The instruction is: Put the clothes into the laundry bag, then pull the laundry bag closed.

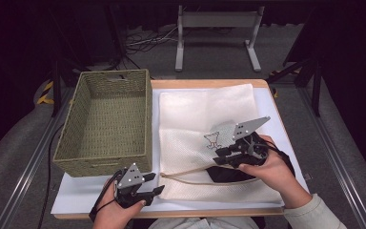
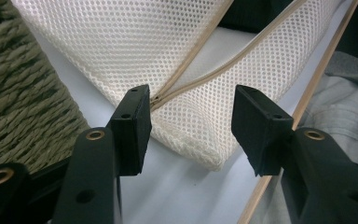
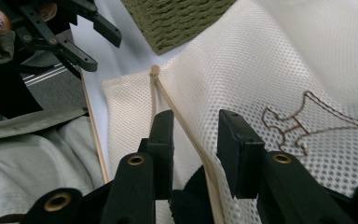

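A white mesh zip bag [image 1: 205, 114] lies flat on the white table top, with a brown stitched figure [image 3: 303, 121] on it. Its zipper is open near the front, and a dark cloth [image 1: 224, 174] shows inside the mouth. My left gripper [image 1: 155, 183] sits at the bag's front left corner and is open. In the left gripper view the zipper's end [image 2: 156, 99] lies just beside one pad, with the mesh corner [image 2: 200, 140] between the jaws. My right gripper [image 1: 221, 156] hovers over the bag's mouth, open, the tan zipper tape [image 3: 186, 126] running between its jaws untouched.
An empty woven green basket [image 1: 100, 164] stands on the table left of the bag, close to my left gripper. The table's wooden front edge [image 2: 303, 107] runs just behind both hands. A grey metal stand [image 1: 217, 21] is on the floor beyond the table.
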